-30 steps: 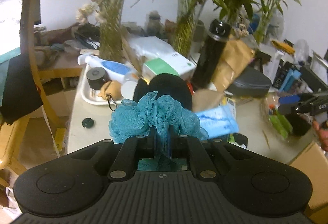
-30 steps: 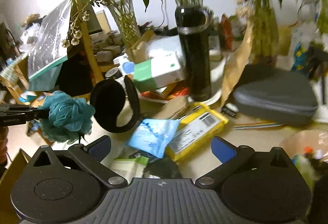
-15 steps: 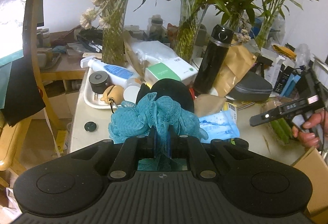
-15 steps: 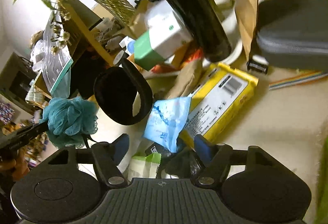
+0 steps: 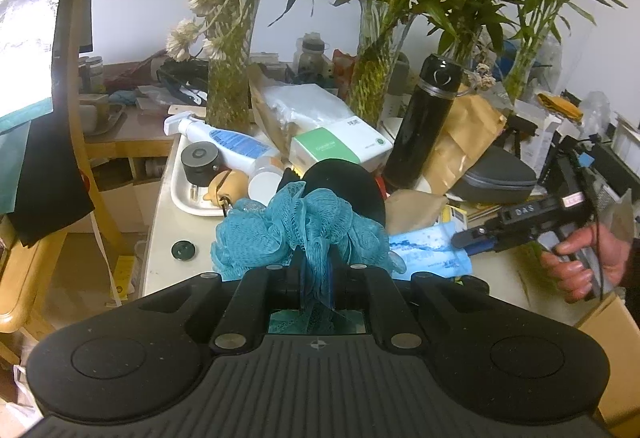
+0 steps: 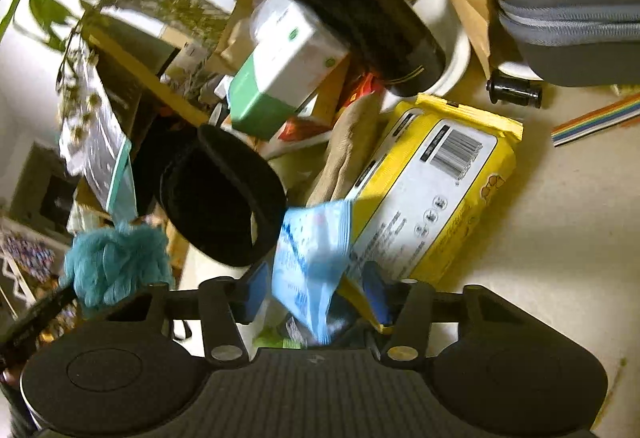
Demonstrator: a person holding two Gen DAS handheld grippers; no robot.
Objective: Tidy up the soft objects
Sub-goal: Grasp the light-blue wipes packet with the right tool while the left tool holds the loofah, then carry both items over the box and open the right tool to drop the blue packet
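— Loofah: where was it?
— It sat clenched in the left claw, a teal mesh puff held up above the near edge of the counter. In the right wrist view the same puff showed at the left, beside a black earmuff.
— And the right claw?
— Its jaws were closing, blue pads on either side of a light blue packet, and they did not yet press it. The packet lay tilted across a yellow wipes pack on the counter.
— Who held that claw?
— A hand gripped its handle at the right of the left wrist view.
— What else stood near?
— A black flask, a green-and-white box and a grey zip case crowded behind, under vases of bamboo.
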